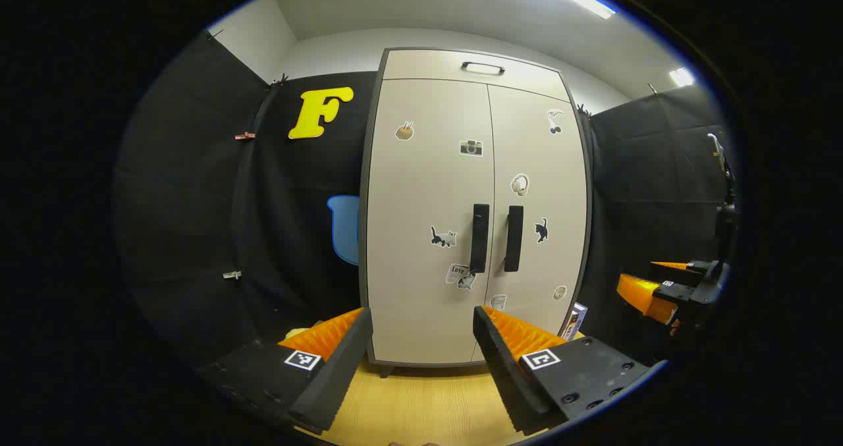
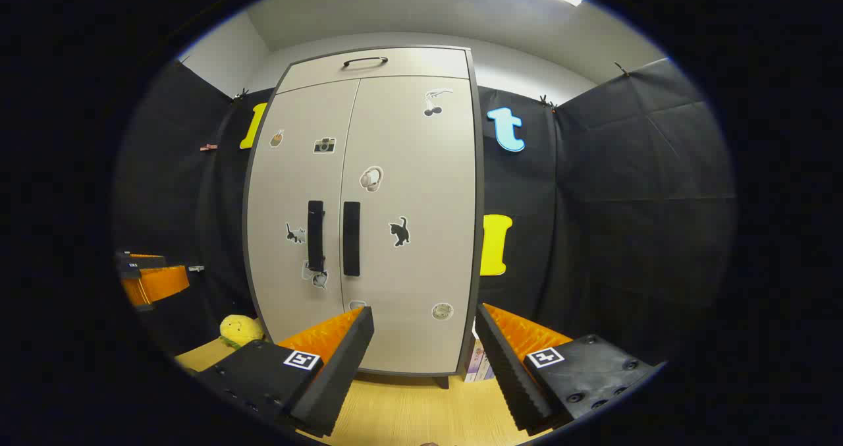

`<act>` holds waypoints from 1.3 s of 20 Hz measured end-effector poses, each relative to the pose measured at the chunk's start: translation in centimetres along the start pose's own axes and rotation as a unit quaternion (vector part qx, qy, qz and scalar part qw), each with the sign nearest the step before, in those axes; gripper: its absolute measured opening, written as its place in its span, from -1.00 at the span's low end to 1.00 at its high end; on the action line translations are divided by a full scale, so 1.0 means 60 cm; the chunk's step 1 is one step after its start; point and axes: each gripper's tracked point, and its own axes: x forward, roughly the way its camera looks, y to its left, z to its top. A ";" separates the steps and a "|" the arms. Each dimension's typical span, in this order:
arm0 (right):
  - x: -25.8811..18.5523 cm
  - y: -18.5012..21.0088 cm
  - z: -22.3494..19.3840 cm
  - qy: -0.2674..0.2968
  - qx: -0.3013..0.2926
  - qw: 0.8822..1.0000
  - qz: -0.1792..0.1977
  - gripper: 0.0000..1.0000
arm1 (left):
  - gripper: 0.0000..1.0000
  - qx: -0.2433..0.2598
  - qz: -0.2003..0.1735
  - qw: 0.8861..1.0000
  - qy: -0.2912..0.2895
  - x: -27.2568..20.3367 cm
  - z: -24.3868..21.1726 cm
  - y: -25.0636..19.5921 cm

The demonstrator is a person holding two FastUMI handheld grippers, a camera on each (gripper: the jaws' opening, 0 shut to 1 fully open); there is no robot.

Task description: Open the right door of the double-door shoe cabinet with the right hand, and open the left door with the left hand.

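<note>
Standing on the wooden floor (image 1: 421, 406) against the booth's back wall, the shoe cabinet (image 1: 474, 209) has both doors closed. The left door (image 1: 425, 222) and right door (image 1: 537, 202) meet at a centre seam, with the left handle (image 1: 479, 238) and right handle (image 1: 514, 238) upright just beside it, one on each side. Small stickers dot both doors, and a top drawer (image 1: 474, 69) with its own handle sits above them. The left gripper (image 1: 421, 340) hangs before the cabinet's lower edge, tongs wide and holding nothing. The right gripper (image 2: 425, 340) does likewise, tongs wide and bare, well apart from the handles. A yellow plush toy (image 2: 241, 331) lies on the floor by the cabinet's left bottom corner.
</note>
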 end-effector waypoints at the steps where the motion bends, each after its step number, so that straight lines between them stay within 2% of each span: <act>1: 0.004 0.005 0.002 -0.002 0.000 1.000 0.004 0.96 | 0.89 0.003 0.000 1.000 0.002 0.001 0.002 0.001; 8: 0.027 0.040 -0.005 0.014 -0.003 0.999 0.035 0.96 | 0.89 -0.020 0.004 1.000 0.015 0.001 0.003 0.003; 16: 0.066 0.061 -0.010 0.035 -0.013 0.998 0.055 0.96 | 0.90 -0.028 0.029 0.999 0.019 0.017 0.010 0.019; 26: 0.100 0.103 0.008 0.041 0.022 0.996 0.076 0.96 | 0.90 -0.026 0.032 0.999 0.027 0.030 -0.003 0.029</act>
